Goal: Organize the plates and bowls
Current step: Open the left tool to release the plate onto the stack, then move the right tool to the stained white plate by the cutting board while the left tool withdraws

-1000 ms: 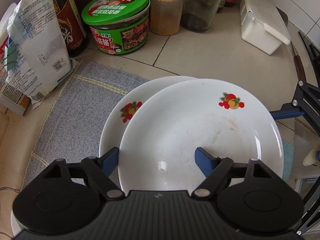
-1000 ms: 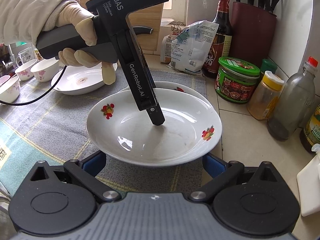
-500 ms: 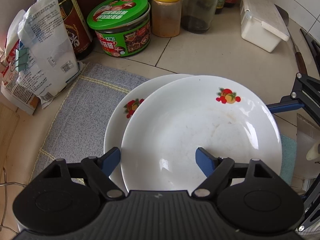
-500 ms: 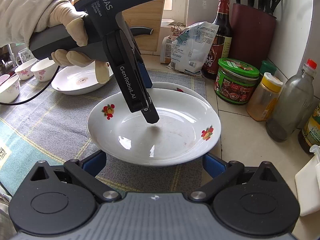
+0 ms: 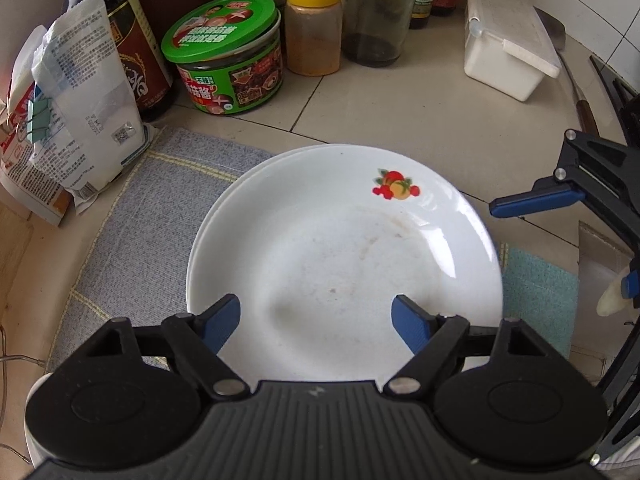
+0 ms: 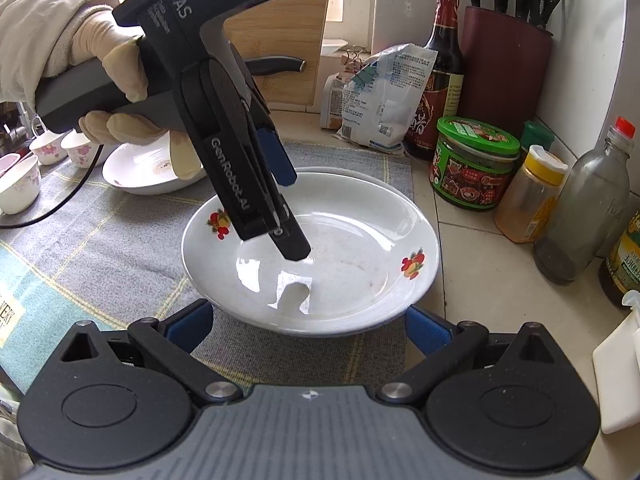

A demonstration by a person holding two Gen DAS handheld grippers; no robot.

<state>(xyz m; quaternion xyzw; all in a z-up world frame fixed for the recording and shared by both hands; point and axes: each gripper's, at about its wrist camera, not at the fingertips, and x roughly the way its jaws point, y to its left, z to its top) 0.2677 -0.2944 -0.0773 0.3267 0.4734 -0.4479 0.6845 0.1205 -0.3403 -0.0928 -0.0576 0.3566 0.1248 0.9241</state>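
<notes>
Two white plates with fruit decals sit stacked on a grey cloth mat (image 5: 132, 240). The top plate (image 5: 344, 264) (image 6: 360, 240) almost covers the lower plate (image 5: 240, 176) (image 6: 384, 184), which shows only a thin rim. My left gripper (image 5: 316, 308) (image 6: 288, 206), held by a gloved hand (image 6: 108, 52), hangs open over the top plate's bowl and points steeply down; nothing is between its fingers. My right gripper (image 6: 308, 314) (image 5: 580, 242) stands open just in front of the plates' near rim without touching it.
Behind the plates stand a green-lidded jar (image 6: 476, 164), a yellow-capped spice jar (image 6: 528, 196), glass bottles (image 6: 584, 216), a soy sauce bottle (image 6: 440, 72), a clipped bag (image 6: 384, 96) and a knife block (image 6: 508, 68). At the left are another white plate (image 6: 136, 172) and small flowered cups (image 6: 20, 184). A white box (image 5: 508, 44) lies on the tiled counter.
The top plate has slid further over the lower one, so the two nearly line up. My left gripper's tip has lifted off the plate's floor. The right gripper has kept still.
</notes>
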